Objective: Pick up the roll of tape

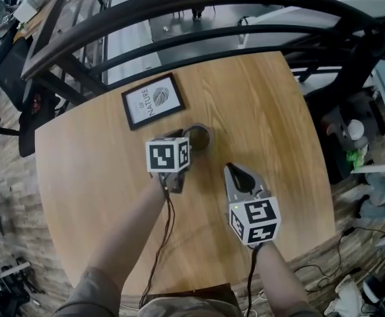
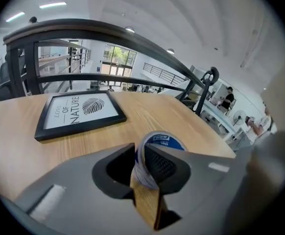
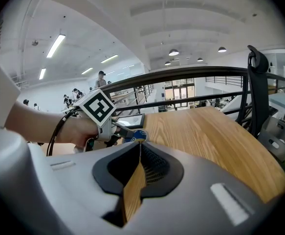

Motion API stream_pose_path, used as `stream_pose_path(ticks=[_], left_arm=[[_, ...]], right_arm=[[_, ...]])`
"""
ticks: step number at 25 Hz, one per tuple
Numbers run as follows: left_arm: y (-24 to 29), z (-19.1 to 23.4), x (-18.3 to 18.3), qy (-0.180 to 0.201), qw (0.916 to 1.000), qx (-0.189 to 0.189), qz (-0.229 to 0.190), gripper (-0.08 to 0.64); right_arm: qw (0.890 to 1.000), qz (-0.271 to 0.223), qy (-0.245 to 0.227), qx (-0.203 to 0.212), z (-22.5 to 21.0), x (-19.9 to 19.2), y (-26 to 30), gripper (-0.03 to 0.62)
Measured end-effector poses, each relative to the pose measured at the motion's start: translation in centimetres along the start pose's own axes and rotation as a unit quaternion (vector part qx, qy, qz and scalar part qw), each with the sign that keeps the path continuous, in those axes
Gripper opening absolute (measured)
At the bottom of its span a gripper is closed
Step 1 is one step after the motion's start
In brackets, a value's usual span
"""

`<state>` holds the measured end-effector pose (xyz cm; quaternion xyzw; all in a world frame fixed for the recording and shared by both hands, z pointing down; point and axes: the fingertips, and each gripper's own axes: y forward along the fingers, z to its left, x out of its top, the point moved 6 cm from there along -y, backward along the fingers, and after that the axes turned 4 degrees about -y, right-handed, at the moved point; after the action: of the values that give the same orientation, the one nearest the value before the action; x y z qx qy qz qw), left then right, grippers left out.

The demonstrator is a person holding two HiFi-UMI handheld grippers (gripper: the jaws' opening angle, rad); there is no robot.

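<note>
Setting: round wooden table [image 1: 265, 111] against a curved black railing [image 1: 212, 5], with a large open hall beyond.

Item 1: roll of tape [image 1: 200, 136], blue-labelled core. It lies flat near the table's middle with its hole facing up, so there is no long axis to line up with.

Item 2: left gripper [image 2: 138, 151], pitched down onto the near side of the roll. Its jaws are closed on the roll's near wall, apparently with one tip inside the core and one outside. The roll rests on the wood, not yet lifted.

Item 3: right gripper [image 3: 140, 145], low over the table on the person's side, near the roll but apart from it. Its jaws are together with nothing between them.

Item 4: black picture frame [image 1: 153, 102] with a leaf print, lying flat beyond and to the left of the roll, clear of it.

Clearance: bare wood on every side of the roll, and the table edges and railing are well apart. A straight lift looks unobstructed, though the thin wall may swing in the pinch.
</note>
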<state>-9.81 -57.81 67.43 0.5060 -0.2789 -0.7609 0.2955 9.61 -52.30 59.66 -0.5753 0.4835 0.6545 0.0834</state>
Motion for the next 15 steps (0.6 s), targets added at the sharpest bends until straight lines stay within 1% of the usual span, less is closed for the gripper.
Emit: stream_pose_path(ticks=[2, 6, 8, 12, 15], left_arm=[[-0.7, 0.0, -0.3, 0.010, 0.9999, 0.008, -0.004, 0.054], [-3.3, 0.0, -0.1, -0.010, 0.9995, 0.009, -0.029, 0.052], [-5.0, -0.1, 0.6, -0.006, 0.9990, 0.006, -0.045, 0.053], [-9.4, -1.4, 2.5, 0.027, 0.9965, -0.009, -0.079, 0.055], [-13.6, -2.7, 4.0, 0.059, 0.9916, -0.019, -0.113, 0.055]], right_arm=[[1.000, -0.002, 0.000, 0.000, 0.2, 0.1, -0.5, 0.018], [1.000, -0.009, -0.007, 0.000, 0.7, 1.0, -1.9, 0.018], [1.000, -0.015, -0.008, -0.002, 1.2, 1.7, -2.6, 0.018], [0.999, -0.036, -0.018, -0.017, 2.6, 3.6, -4.8, 0.018], [0.998, -0.065, -0.006, -0.013, 4.1, 5.8, -7.3, 0.018]])
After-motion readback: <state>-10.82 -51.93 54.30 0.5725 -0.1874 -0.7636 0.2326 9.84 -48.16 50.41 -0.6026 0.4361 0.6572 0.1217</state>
